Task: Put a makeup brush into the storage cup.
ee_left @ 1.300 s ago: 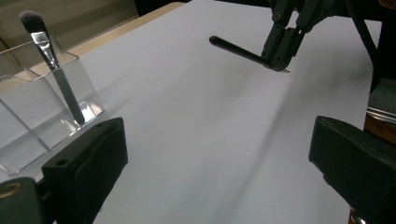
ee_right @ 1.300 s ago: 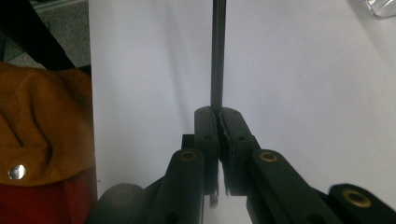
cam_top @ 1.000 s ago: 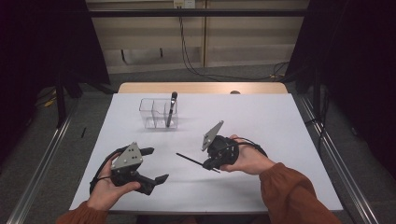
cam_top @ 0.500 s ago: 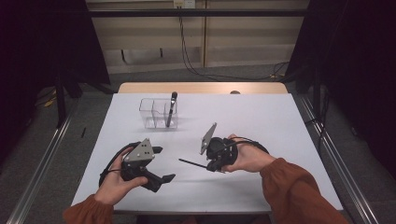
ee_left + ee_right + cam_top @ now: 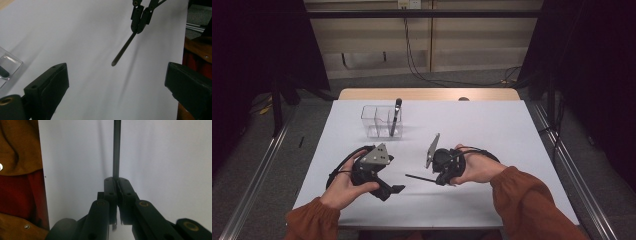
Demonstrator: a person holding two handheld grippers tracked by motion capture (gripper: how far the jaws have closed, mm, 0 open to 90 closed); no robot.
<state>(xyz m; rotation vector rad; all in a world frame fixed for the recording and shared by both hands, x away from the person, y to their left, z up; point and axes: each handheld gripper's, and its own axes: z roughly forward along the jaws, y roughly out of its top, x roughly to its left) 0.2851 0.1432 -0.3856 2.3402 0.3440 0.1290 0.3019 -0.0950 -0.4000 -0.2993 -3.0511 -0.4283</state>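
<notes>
Black and thin, the pen [image 5: 421, 178] juts left from the right gripper [image 5: 443, 176], whose jaws are clamped on its end near the middle of the white table [image 5: 512, 125]. The left gripper [image 5: 393, 190], jaws spread wide and empty, faces its free tip. A clean handover likely needs those jaws centred on the shaft before closing. Its own view shows the tip [image 5: 114, 64] hanging clear of the cloth; the high view adds the clear organiser [image 5: 381, 121] farther off, another pen [image 5: 395, 116] standing in it.
</notes>
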